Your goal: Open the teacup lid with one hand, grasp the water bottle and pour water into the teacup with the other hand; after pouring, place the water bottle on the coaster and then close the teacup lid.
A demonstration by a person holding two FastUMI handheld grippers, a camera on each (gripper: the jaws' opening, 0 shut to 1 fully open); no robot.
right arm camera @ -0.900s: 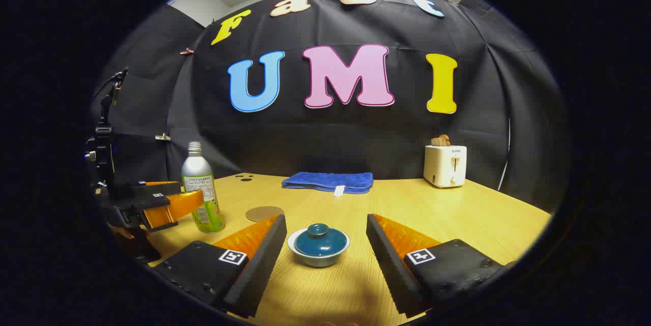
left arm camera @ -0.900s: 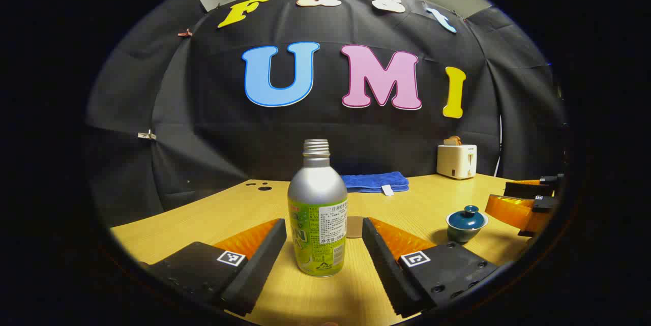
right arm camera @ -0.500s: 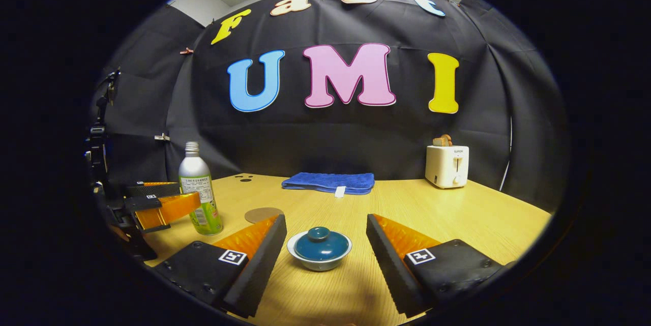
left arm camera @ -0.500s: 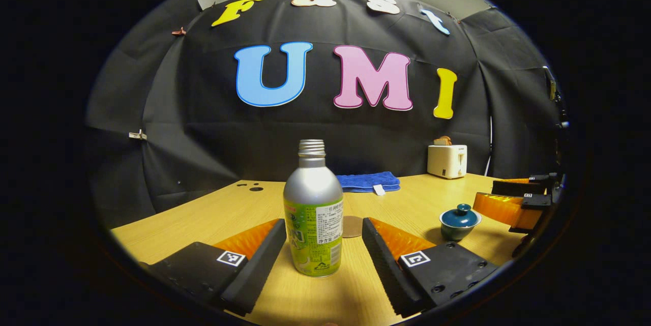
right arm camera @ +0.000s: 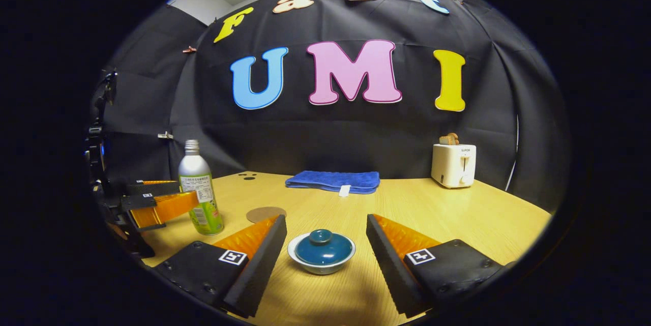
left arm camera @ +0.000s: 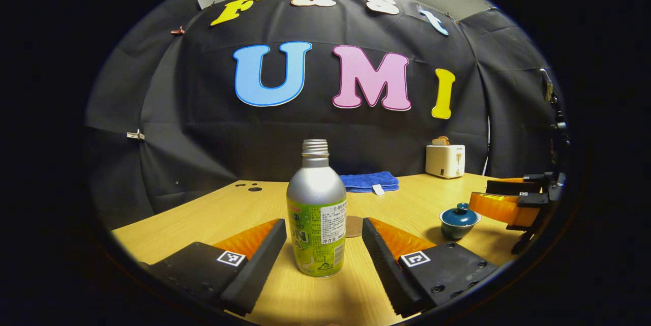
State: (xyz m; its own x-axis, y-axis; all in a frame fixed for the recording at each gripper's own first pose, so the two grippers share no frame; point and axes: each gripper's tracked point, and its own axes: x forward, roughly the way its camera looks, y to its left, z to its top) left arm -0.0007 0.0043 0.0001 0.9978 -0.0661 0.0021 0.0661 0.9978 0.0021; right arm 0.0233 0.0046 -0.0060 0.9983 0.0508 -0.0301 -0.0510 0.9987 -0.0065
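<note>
Jaws of the left gripper are spread wide, with the water bottle stood upright between its 2 fingers, touched by neither. The bottle is uncapped and rests on the wooden table. Just behind it, a round coaster is partly seen. The right gripper is likewise held open around the lidded teacup, clear of it on both sides. A blue towel and a toaster are placed near the back wall.
</note>
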